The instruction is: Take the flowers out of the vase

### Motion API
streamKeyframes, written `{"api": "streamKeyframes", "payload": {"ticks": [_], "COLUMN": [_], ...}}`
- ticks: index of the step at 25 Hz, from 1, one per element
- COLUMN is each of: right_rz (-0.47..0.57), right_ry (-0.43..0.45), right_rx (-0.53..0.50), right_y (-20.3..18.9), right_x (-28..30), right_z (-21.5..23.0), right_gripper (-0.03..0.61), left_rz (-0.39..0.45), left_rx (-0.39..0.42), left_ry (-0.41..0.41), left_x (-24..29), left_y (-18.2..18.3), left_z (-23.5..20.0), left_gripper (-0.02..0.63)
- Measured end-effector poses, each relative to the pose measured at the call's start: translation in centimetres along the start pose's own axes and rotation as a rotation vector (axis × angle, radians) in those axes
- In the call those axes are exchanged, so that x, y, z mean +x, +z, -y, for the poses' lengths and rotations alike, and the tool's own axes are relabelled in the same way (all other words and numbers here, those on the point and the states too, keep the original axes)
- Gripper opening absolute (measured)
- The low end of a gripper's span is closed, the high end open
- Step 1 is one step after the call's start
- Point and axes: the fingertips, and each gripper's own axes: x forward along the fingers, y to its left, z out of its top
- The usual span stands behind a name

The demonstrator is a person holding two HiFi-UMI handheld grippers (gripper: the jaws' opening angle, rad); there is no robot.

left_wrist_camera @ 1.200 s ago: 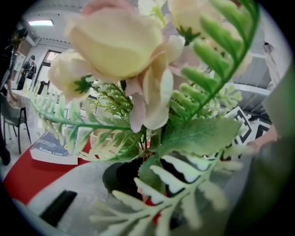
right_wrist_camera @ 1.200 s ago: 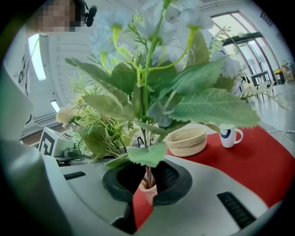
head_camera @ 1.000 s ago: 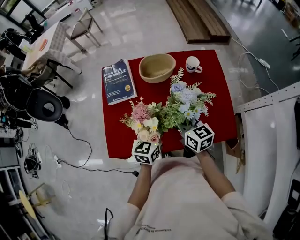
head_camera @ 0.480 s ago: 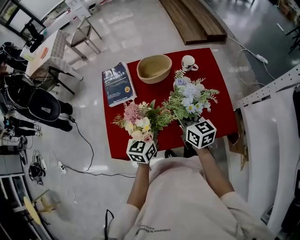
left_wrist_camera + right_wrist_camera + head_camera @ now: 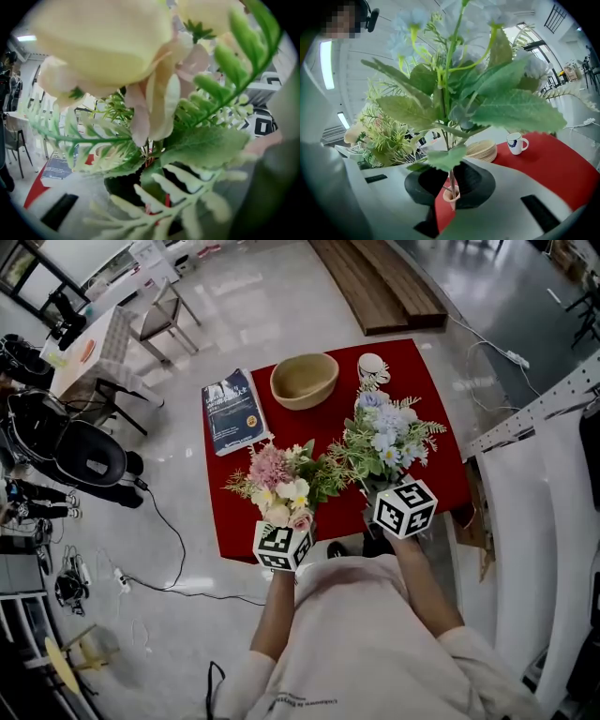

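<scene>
Pink bunch (image 5: 279, 486) gripped by its stems in the left gripper (image 5: 152, 193), dark fingers (image 5: 119, 190) clenched on them beneath a screen of fern and cream petals. Blue bunch (image 5: 386, 437) just beside it, greenery overlapping in the head view, its thin stem pinched between the fingers (image 5: 478, 180) of the right gripper (image 5: 451, 188). Both bunches held blooms-up over the near edge of the red table (image 5: 441, 399). Farther back on the table, bowl (image 5: 304, 379) and mug (image 5: 372, 367); book (image 5: 232, 409) overhanging the left edge.
</scene>
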Motion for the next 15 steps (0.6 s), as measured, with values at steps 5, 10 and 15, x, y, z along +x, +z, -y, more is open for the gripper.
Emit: {"api": "streamKeyframes", "payload": {"ticks": [5,10,15], "right_rz": [0.039,0.039,0.041], "right_ry": [0.012,0.016,-0.006], "right_rx": [0.02,-0.034,-0.069], "right_y": [0.7,0.5,1.0], "right_x": [-0.7,-2.7,-3.5], "right_z": [-0.4,-0.9,-1.2], "right_gripper": [0.037,0.037,0.037], "left_rz": [0.023,0.043,0.046], "left_rx": [0.007,0.026,0.022], "left_ry": [-0.017,-0.03,-0.034], "left_x": [-0.4,-1.2,-2.5], "left_y": [0.7,1.1,0.9], "left_z": [0.9,2.9,2.9], "left_gripper": [0.071,0.071,0.071]}}
